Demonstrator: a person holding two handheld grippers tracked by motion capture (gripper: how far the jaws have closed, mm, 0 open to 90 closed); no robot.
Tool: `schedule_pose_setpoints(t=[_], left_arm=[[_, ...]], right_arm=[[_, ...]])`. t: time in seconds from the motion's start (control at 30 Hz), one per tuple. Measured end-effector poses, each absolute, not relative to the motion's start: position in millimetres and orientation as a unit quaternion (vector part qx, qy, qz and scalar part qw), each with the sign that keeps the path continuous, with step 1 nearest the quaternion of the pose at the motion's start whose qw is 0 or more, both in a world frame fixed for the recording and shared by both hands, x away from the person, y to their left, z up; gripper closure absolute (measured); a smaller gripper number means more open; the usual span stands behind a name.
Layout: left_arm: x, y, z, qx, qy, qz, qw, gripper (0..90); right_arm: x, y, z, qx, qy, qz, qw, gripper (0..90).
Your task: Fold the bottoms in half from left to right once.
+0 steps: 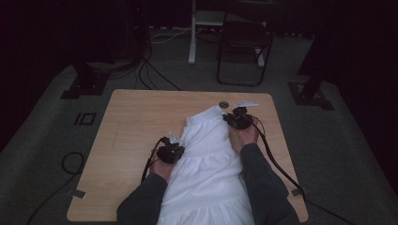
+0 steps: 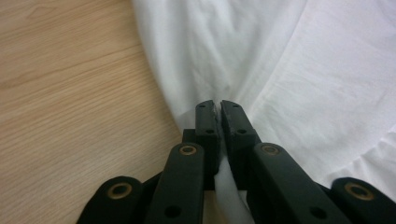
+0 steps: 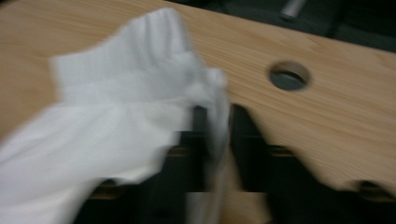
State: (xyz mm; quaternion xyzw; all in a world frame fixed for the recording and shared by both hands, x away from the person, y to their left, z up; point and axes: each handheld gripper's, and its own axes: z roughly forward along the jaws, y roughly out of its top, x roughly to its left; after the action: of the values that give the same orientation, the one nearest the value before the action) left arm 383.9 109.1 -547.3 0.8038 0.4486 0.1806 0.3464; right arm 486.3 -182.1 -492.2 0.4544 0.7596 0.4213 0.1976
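High view: one white garment spread down the middle of one wooden table, waistband end far from the person, hem end hanging toward the near edge between two dark sleeves. Left gripper at the garment's left edge, about midway along; in the left gripper view, jaws pinched together on a fold of the white cloth, fabric squeezed up between the pads and wood bare to one side. Right gripper at the far right corner near the waistband; right gripper view blurred, yet cloth draped between the two dark jaws, apparently clamped on the gathered band, though hard to tell how firmly. Risks, judged from this: thin pinch on the left likely to slip free under a sideways pull, dropping that edge and leaving a crooked fold; uneven pull between the two grips likely to drag the whole garment off line or toward the near edge, where the overhanging hem adds weight; band on the right possibly caught by one layer alone, so only the top layer lifted; trailing cables liable to snag on cloth. Count: one garment, one table, two grippers, two cables, one round hole in the tabletop, one folding chair beyond.
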Motion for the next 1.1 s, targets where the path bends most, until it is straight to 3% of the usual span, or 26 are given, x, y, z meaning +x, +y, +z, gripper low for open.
schedule_pose_setpoints(t=[0.03, 0.13, 0.2, 0.37, 0.6, 0.8, 1.1], left_arm=[[384.5, 109.9, -546.5, 0.801, 0.452, 0.181, 0.347, 73.4], [384.6, 114.7, -538.6, 0.794, 0.452, 0.188, 0.361, 62.4], [385.9, 117.4, -530.3, 0.786, 0.455, 0.194, 0.37, 57.5], [398.2, 111.0, -515.8, 0.781, 0.44, 0.203, 0.394, 55.0], [418.7, 88.5, -544.2, 0.801, 0.433, 0.197, 0.364, 55.2], [407.4, 94.1, -561.7, 0.796, 0.433, 0.203, 0.372, 54.9], [359.5, 98.9, -564.4, 0.801, 0.423, 0.207, 0.37, 54.9]], right_arm=[[489.8, -181.3, -496.1, 0.468, 0.756, 0.409, 0.204, 61.1], [481.8, -182.6, -501.1, 0.468, 0.752, 0.417, 0.206, 52.5], [473.2, -185.1, -503.7, 0.465, 0.751, 0.42, 0.207, 52.1], [450.9, -177.5, -525.1, 0.417, 0.795, 0.399, 0.185, 52.3], [445.5, -164.5, -554.3, 0.415, 0.817, 0.35, 0.192, 51.8], [424.5, -168.6, -565.1, 0.442, 0.79, 0.374, 0.202, 51.6], [366.9, -165.6, -570.9, 0.444, 0.782, 0.384, 0.21, 51.6]])
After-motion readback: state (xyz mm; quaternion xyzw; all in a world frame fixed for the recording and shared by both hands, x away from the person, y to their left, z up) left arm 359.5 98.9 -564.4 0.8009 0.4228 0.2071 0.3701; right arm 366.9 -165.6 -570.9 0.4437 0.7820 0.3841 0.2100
